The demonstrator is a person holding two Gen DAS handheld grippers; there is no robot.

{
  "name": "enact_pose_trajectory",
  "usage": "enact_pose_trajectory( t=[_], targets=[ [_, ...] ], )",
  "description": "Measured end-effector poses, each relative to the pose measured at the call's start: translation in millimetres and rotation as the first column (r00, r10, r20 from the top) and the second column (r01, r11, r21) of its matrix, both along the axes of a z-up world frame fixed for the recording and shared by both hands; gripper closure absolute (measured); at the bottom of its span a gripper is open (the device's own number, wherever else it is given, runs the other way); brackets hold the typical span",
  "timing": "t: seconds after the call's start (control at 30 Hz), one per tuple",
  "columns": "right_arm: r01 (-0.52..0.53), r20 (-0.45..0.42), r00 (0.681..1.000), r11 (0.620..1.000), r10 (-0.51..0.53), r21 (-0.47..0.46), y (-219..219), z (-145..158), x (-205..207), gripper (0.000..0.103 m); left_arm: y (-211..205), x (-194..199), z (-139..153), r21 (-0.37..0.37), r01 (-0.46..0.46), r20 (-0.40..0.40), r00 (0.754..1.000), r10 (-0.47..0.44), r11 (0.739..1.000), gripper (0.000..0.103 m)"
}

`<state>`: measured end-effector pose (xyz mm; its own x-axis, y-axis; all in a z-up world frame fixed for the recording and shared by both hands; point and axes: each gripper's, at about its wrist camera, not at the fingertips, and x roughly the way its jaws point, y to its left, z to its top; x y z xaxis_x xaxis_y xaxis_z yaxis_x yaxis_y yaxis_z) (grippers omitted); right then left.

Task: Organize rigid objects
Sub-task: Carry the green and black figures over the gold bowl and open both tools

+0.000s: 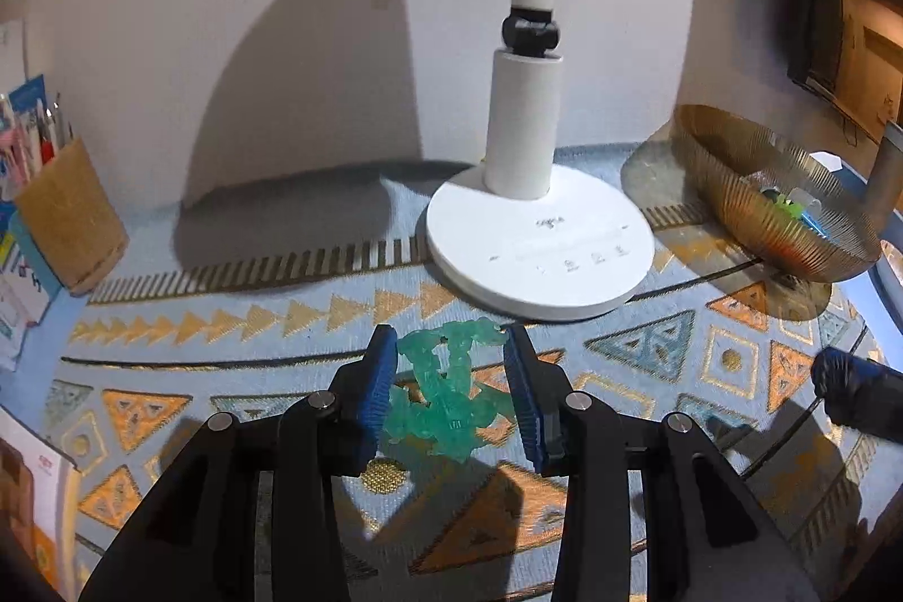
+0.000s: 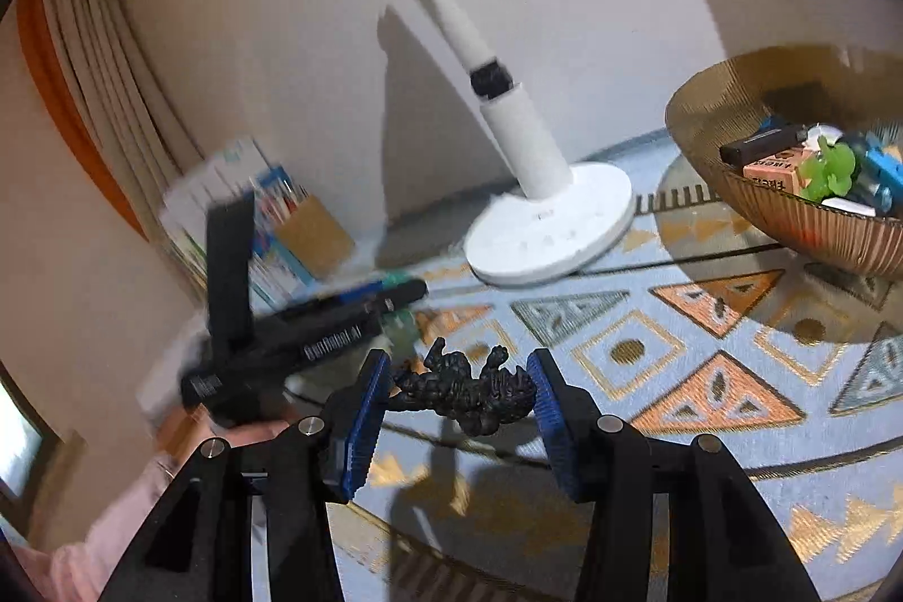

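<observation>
A translucent green figurine (image 1: 448, 393) lies on the patterned cloth between the blue pads of my left gripper (image 1: 451, 390); the jaws stand around it, and contact is unclear. My right gripper (image 2: 460, 404) is shut on a black figurine (image 2: 468, 390) and holds it above the cloth. The black figurine also shows at the right edge of the left wrist view (image 1: 858, 390). My left gripper appears in the right wrist view (image 2: 316, 320), blurred. A ribbed gold bowl (image 2: 700, 105) at the right holds several small things, among them a light green toy (image 2: 829, 167).
A white desk lamp base (image 1: 539, 244) stands at the middle back, close beyond the green figurine. A cork pen holder (image 1: 70, 212) and books stand at the left by the wall. The bowl also shows in the left wrist view (image 1: 728, 184).
</observation>
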<state>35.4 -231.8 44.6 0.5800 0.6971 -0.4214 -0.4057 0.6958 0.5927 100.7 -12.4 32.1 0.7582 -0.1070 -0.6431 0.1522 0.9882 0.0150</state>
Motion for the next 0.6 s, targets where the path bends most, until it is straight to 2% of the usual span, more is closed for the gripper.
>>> enact_pose_trajectory(
  t=[0.1,0.27,0.33,0.47,0.6],
  targets=[
    [-0.016,0.019,1.0,0.995,0.014,0.1,-10.5,19.0,13.8,0.054,-16.5,-5.5,21.5,-0.045,0.036,0.047,0.998,-0.033,0.998,0.067],
    [-0.003,0.113,0.994,0.99,-0.013,0.144,-41.0,79.0,41.1,0.054,-70.1,12.7,77.2,-0.095,0.13,0.132,0.984,-0.117,0.987,0.067],
    [0.032,0.128,0.99,0.985,-0.054,0.168,-63.8,96.4,58.1,0.054,-94.5,24.5,88.7,-0.103,0.167,0.145,0.978,-0.151,0.981,0.067],
    [0.15,0.107,0.98,0.979,-0.165,0.138,-110.7,106.0,95.6,0.054,-153.4,54.7,92.3,-0.135,0.261,0.127,0.961,-0.244,0.956,0.067],
    [0.256,0.031,0.965,0.963,-0.259,0.084,-150.0,88.7,131.5,0.054,-201.1,77.1,74.0,-0.134,0.307,0.074,0.951,-0.3,0.942,0.067]
  ],
)
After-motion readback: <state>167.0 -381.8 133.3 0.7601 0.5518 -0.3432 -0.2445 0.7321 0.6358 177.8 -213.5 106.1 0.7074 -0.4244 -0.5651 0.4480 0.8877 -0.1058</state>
